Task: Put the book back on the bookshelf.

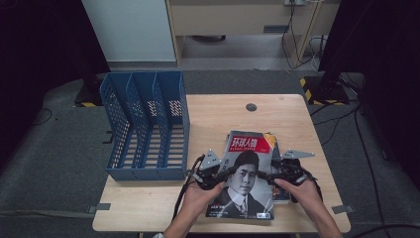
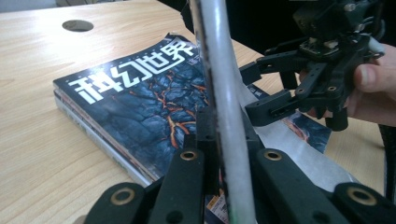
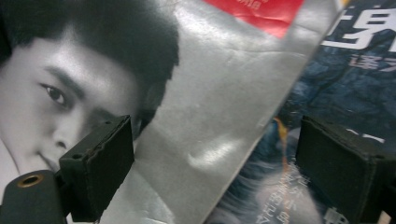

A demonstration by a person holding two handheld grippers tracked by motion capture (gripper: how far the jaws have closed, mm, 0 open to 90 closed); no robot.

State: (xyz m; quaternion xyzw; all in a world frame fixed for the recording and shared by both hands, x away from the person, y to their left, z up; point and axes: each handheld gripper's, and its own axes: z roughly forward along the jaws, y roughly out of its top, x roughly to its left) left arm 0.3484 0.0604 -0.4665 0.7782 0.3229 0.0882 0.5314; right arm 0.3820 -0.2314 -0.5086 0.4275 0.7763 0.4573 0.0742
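In the high view, a portrait-cover magazine [image 1: 245, 178] lies on top of a small stack of magazines [image 1: 277, 148] at the near right of the wooden table [image 1: 218, 114], its long axis running from the person's edge away towards the far edge. The left gripper [image 1: 225, 173] is at its left long edge and the right gripper [image 1: 265, 174] at its right long edge, so both hands are equally near and face each other across the cover's short width. The blue three-slot file rack [image 1: 146, 124] stands to the left of the left hand, well apart from the stack, so I judge any move into a slot would carry the magazine leftwards and call for turning it up on edge. In the left gripper view, the left gripper [image 2: 224, 154] has its black jaws pinched tight on the pale edge of the portrait-cover magazine [image 2: 219, 79], which rises straight up between them; beyond lies a dark magazine with a cracked-lava cover [image 2: 140, 98] on the stack, and the right gripper [image 2: 280, 88] shows at the far side. In the right gripper view, the right gripper [image 3: 212, 158] stands wide, its two pads apart on either side of the magazine's right edge [image 3: 219, 121], pressing on nothing I can make out.
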